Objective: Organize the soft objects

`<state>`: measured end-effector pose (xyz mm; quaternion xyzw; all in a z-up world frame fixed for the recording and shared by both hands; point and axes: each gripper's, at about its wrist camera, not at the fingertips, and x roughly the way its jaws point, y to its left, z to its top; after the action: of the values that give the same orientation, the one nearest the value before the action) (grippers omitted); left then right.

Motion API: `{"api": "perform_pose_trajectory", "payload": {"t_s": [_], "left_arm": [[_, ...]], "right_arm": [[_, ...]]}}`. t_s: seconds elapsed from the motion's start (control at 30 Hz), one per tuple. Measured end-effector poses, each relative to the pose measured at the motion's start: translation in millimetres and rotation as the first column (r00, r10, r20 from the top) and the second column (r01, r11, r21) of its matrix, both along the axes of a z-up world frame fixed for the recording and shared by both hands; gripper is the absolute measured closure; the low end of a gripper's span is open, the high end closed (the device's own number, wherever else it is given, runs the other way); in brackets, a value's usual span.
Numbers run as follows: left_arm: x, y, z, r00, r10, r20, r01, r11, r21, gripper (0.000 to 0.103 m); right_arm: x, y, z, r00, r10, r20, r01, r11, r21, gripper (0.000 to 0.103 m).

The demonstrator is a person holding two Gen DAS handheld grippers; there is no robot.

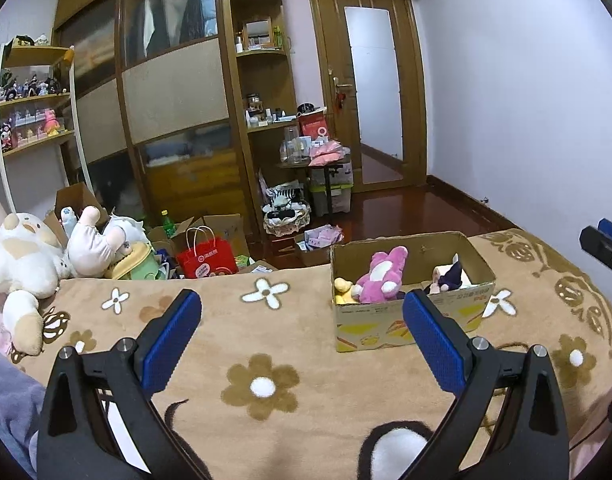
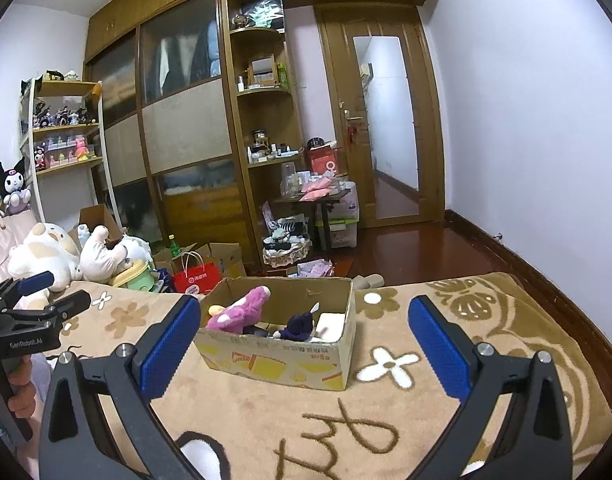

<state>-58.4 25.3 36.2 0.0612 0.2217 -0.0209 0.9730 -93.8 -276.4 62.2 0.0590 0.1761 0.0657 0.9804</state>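
Observation:
A cardboard box (image 1: 410, 326) stands on the flowered blanket; it also shows in the right wrist view (image 2: 281, 364). It holds a pink plush (image 1: 380, 274) (image 2: 241, 308), a yellow plush (image 1: 344, 286), a dark purple plush (image 1: 450, 276) (image 2: 299, 324) and something white (image 2: 330, 324). My left gripper (image 1: 301, 308) is open and empty, left of the box above the blanket. My right gripper (image 2: 303, 314) is open and empty, facing the box from the front. A large white-and-tan plush (image 1: 19, 264) (image 2: 41, 252) and a white plush doll (image 1: 91, 242) (image 2: 101, 256) lie at the blanket's far left.
The tan flowered blanket (image 1: 265, 360) (image 2: 386, 420) covers the bed. Beyond its far edge the floor holds a red paper bag (image 1: 205, 262) (image 2: 195, 276), open cartons and a basket (image 1: 285, 220). A wardrobe (image 1: 173, 92), toy shelves (image 1: 33, 100) and a door (image 1: 374, 92) stand behind.

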Motion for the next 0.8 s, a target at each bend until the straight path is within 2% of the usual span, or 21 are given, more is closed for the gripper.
{"api": "perform_pose_trajectory", "payload": {"t_s": [0.8], "left_arm": [[15.0,-7.5,-21.9,0.999,-0.024,-0.049,0.024,1.000,0.012,0.003]], "right_arm": [[23.8,-4.8,-30.7,0.998,-0.030,-0.060,0.028,0.999,-0.025,0.000]]}}
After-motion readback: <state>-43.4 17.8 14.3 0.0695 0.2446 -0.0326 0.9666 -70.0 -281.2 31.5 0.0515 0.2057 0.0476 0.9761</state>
